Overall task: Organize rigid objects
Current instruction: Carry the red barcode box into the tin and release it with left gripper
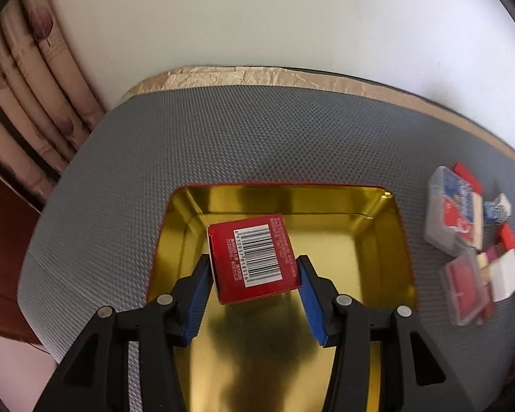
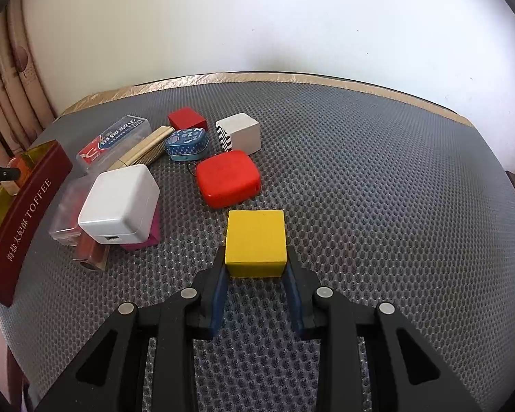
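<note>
My left gripper [image 1: 254, 261] is shut on a red box with a barcode [image 1: 254, 257] and holds it over the open gold-lined tin [image 1: 377, 257]. My right gripper [image 2: 255, 255] is shut on a yellow cube [image 2: 255, 242], low over the grey mat. The tin's red side, marked TOFFEE [image 2: 27, 216], shows at the left of the right wrist view. Beside it lie a white charger block [image 2: 120, 202], a rounded red case [image 2: 228, 176], a blue patterned tin [image 2: 187, 143], a red cube [image 2: 187, 118] and a white cube with a zigzag side [image 2: 238, 132].
A clear card case [image 2: 115, 140], a gold bar [image 2: 144, 151] and small clear and magenta items [image 2: 68, 219] lie in the same pile. The pile shows at the right in the left wrist view [image 1: 456, 216]. The grey mat [image 2: 377, 189] ends at a tan edge below a white wall.
</note>
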`<state>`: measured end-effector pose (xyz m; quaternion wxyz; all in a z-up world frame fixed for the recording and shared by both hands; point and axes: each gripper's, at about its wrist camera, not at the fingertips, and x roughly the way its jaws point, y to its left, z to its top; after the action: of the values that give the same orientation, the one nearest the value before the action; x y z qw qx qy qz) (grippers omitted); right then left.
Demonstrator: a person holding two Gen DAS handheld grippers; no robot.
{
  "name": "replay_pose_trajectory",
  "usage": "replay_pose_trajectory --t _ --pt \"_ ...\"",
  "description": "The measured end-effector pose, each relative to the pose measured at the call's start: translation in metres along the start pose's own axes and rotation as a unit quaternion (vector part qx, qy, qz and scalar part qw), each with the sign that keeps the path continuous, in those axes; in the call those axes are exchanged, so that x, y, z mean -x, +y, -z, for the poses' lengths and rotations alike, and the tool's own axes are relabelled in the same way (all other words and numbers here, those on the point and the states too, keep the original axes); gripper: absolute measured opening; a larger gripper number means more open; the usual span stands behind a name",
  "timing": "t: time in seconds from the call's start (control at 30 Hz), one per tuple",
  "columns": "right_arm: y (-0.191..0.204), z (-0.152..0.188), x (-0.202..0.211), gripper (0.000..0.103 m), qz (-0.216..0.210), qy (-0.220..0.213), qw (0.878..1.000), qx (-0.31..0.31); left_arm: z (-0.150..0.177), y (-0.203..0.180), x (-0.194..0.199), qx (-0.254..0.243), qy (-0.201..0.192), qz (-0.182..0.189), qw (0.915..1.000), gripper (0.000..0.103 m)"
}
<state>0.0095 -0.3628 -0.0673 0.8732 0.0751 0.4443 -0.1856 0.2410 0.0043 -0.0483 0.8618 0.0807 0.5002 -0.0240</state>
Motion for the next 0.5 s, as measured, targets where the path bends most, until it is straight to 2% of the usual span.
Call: replay_pose_trajectory --t 0.27,0.5 --pt "0.001 -0.001 -0.001 0.028 0.001 0.0 1.0 -0.001 -0.007 0.007 -0.013 -0.019 -0.008 -0.025 0.9995 0.051" --pt "0.005 -0.004 -0.005 0.028 0.002 -0.001 1.0 -0.001 -0.002 0.022 0.008 0.007 -0.026 0.009 0.9996 0.054"
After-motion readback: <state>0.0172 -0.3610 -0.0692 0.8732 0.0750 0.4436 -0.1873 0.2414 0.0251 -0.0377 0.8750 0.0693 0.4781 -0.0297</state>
